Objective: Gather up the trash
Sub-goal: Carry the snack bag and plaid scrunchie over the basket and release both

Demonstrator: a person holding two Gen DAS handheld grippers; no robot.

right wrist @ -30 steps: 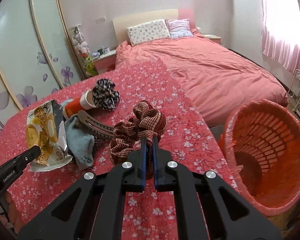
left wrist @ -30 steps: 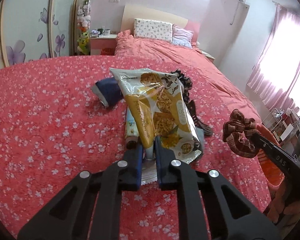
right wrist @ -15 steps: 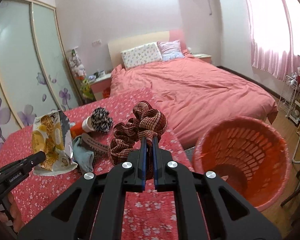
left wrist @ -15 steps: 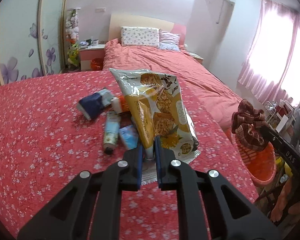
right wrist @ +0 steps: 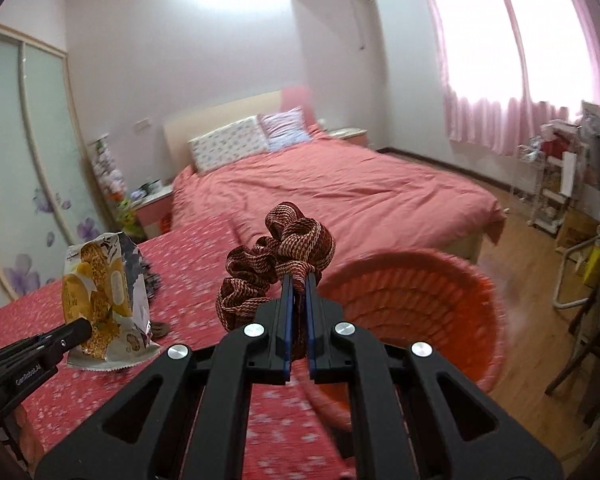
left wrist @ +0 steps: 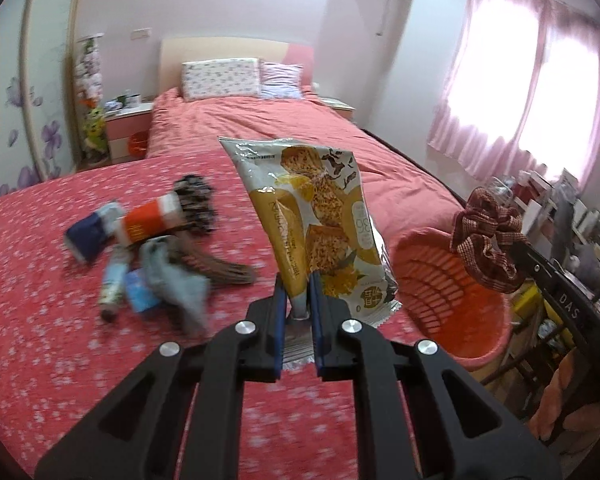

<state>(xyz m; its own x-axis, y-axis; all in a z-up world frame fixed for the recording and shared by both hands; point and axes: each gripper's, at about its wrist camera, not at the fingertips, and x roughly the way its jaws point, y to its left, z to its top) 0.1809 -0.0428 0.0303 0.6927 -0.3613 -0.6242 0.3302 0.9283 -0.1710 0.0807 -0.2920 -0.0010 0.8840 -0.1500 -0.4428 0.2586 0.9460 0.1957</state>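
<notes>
While the snack wrapper (left wrist: 320, 216) is clamped upright by its lower edge in the left claw (left wrist: 298, 312), the orange basket (left wrist: 452, 288) lies to its right, beyond the desk (left wrist: 40, 320) edge. A brown scrunchie (right wrist: 280, 256) is clamped in the right claw (right wrist: 298, 312), judged nearer, with the basket rim just beyond it. Tubes and a sock (left wrist: 172, 276) are left on the desk, and nothing is seen barring the way.

Two black plastic two-finger grippers, left (left wrist: 298, 312) and right (right wrist: 298, 312), built alike: angular open-frame linkage arms with triangular cut-outs, four round silver screw heads across each, blue pads (right wrist: 286, 320) lining the inner finger faces. White lettering printed along each gripper's side, partly legible.
</notes>
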